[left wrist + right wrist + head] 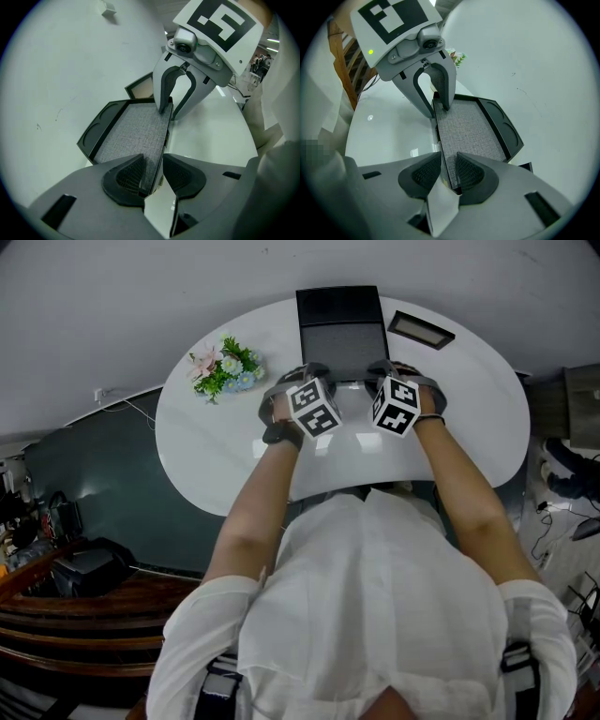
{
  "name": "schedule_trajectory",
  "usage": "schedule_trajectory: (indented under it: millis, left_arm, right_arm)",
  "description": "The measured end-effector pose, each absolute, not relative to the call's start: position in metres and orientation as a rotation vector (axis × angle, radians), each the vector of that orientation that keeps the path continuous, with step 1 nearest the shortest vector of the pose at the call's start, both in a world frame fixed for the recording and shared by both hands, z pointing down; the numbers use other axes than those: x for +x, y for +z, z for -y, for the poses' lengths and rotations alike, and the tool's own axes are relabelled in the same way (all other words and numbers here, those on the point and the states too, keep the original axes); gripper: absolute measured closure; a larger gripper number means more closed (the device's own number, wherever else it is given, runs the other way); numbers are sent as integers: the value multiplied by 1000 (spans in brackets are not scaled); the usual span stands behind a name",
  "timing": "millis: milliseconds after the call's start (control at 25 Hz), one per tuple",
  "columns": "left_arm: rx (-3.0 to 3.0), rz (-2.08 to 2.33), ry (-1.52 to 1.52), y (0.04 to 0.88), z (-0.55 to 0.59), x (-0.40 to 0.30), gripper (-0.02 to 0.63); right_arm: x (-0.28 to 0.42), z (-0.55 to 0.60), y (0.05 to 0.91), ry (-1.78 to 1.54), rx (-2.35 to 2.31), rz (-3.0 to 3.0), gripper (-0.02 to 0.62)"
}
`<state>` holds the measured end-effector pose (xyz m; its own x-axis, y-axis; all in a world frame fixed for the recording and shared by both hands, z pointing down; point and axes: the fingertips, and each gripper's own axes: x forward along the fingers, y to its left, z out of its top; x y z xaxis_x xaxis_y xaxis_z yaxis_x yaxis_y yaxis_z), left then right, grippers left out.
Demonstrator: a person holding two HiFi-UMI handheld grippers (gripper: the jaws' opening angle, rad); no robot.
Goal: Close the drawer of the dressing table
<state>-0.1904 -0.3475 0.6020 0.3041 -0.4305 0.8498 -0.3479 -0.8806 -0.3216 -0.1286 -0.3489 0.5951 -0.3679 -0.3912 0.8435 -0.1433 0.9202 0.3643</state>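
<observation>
Drawer (340, 334) stands open in the far middle of the white worktop (216, 446), a dark-rimmed tray with a grey fabric lining. Nearest the person, both forearms reach out over the worktop to its front wall. The left hand-held gripper (152, 176) straddles that wall near one end. Its jaws are narrowly apart, the outer pad close against the wall and a strip of lining showing before the inner pad. The right hand-held gripper (446, 173) straddles the wall's other end the same way, nothing clamped. Beyond them the lining runs to a black back section with rounded recesses. Left of the drawer lies a small bunch of flowers (225, 367), and right of it a flat dark-framed panel (421, 330).
</observation>
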Motion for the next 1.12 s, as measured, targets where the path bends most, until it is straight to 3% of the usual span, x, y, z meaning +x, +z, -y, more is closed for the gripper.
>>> schedule_trajectory:
  millis: [240, 600, 1120]
  left_arm:
    - [-2589, -930, -1492, 571, 343, -195, 478]
    - [-2878, -1392, -892, 491, 311, -225, 536]
    - [-2704, -1793, -356, 389, 221, -310, 554]
  right_arm:
    - [-117, 345, 572, -98, 540, 2081, 495]
    - [-74, 329, 504, 327, 962, 2415, 506]
    - [-6, 259, 399, 414, 1272, 2735, 572]
